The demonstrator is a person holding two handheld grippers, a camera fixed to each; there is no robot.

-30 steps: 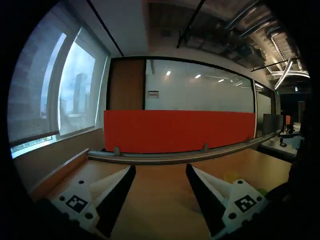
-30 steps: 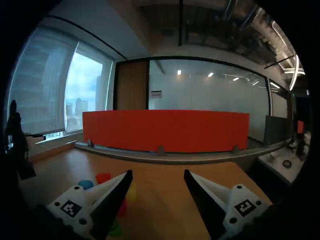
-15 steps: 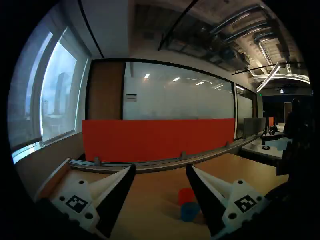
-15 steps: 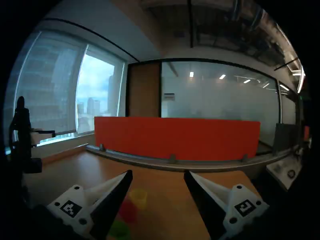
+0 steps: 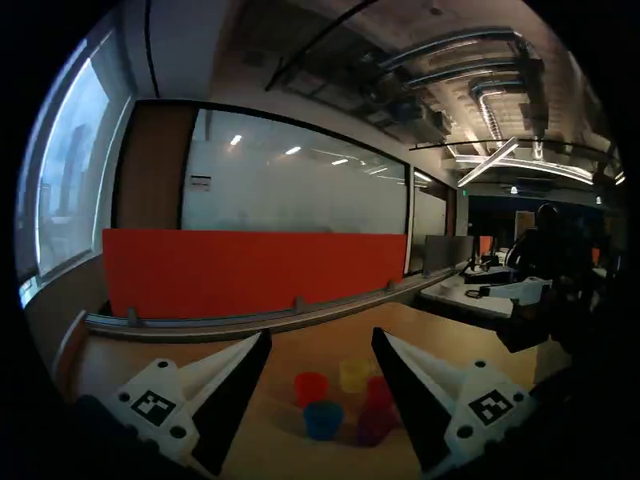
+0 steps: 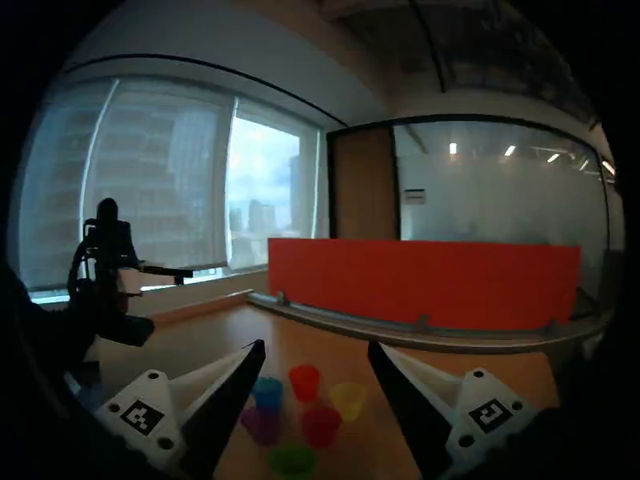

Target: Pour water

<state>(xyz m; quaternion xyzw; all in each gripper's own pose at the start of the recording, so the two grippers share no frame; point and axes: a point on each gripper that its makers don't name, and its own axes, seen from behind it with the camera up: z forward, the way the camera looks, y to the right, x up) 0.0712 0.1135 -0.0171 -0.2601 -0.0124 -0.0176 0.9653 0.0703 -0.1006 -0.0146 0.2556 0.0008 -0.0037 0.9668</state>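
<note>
Your left gripper [image 5: 320, 332] hangs over the wooden desk [image 5: 272, 436], its jaws spread wide with nothing between them. Your right gripper [image 6: 316, 344] is the same: jaws apart and empty. The cups stand bunched together on the desk, well short of the far edge where the orange partition [image 6: 424, 280] runs. In the right gripper view you have a blue cup [image 6: 268, 392], a red cup [image 6: 304, 382], a yellow cup [image 6: 346, 400], a second red cup [image 6: 321, 426], a purple cup [image 6: 260, 422] and a green cup [image 6: 292, 460], all upright.
</note>
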